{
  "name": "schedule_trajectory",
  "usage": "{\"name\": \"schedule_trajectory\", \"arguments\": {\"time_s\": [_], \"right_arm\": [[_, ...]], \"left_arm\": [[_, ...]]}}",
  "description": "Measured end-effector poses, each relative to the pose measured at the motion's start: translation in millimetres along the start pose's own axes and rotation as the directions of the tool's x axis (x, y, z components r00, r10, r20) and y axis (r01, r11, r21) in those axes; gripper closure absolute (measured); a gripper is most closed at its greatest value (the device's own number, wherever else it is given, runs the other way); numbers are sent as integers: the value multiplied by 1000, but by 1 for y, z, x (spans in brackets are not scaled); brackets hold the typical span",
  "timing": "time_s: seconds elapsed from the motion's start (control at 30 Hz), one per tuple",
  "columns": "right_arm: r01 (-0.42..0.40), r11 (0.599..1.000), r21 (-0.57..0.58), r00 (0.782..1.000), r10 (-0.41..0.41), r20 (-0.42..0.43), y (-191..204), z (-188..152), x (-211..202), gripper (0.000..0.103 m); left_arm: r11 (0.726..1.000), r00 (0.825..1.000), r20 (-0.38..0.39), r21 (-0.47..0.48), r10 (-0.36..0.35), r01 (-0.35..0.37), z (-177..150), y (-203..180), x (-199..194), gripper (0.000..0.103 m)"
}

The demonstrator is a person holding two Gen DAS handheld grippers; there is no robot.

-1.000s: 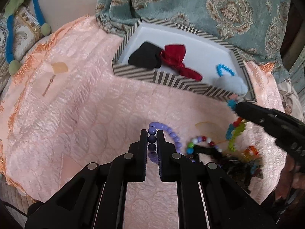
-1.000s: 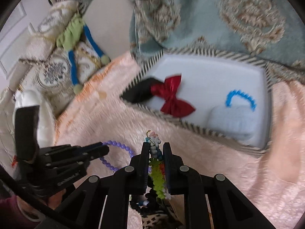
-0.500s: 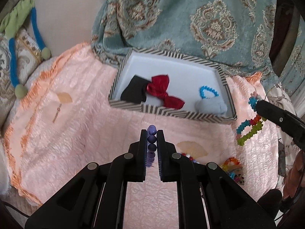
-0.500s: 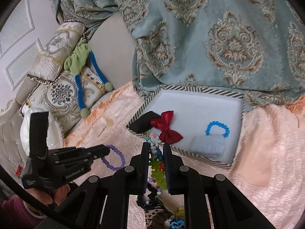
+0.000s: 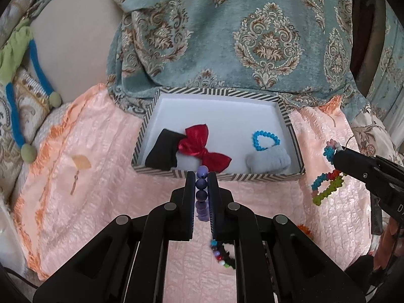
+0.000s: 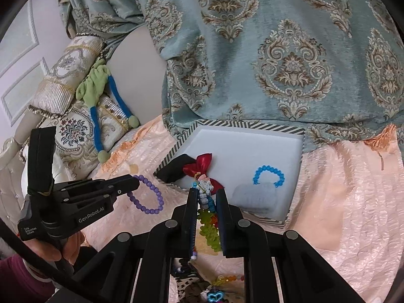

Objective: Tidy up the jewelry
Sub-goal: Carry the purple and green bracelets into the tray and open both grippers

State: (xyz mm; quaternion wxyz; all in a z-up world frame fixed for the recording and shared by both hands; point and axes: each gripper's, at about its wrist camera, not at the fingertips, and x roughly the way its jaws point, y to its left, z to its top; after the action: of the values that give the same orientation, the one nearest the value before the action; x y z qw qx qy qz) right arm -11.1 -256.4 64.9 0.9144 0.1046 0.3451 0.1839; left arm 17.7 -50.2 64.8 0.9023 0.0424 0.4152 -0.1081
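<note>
The striped-rim white box (image 5: pixel 294 136) lies just beyond the left gripper (image 5: pixel 202 176), whose fingers clench the purple bead bracelet (image 5: pixel 201 192); the right gripper (image 6: pixel 206 194), nipping a multicoloured knotted bracelet (image 6: pixel 207 217), hangs farther right.

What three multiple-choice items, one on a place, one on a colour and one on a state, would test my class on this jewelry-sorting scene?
1. Where does the blue bead bracelet lie?
A. inside the striped box
B. on the pink bedspread
C. in a gripper

2. What colour are the beads held by the left gripper?
A. green
B. purple
C. red

3. What state is the right gripper in?
A. open and empty
B. shut on a multicolour braided bracelet
C. resting in the box

Answers: 1 A, it rests on the box's white floor beside the grey scrunchie; 2 B, the purple bead bracelet dangles from its tips; 3 B, the fingers pinch the bracelet above the bedspread.
</note>
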Motion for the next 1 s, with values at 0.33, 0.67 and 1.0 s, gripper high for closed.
{"name": "schedule_trajectory", "arguments": {"time_s": [0.33, 0.67, 1.0], "right_arm": [[41, 999, 23, 999, -41, 14, -26, 20, 6, 90], [89, 995, 43, 996, -90, 4, -58, 48, 35, 89], [72, 994, 82, 996, -67, -59, -76, 70, 113, 89]], "left_arm": [[999, 1000, 8, 39, 10, -10, 30, -16, 19, 95], [999, 999, -20, 30, -43, 44, 66, -39, 62, 95], [997, 994, -76, -2, -79, 79, 81, -46, 131, 95]]}}
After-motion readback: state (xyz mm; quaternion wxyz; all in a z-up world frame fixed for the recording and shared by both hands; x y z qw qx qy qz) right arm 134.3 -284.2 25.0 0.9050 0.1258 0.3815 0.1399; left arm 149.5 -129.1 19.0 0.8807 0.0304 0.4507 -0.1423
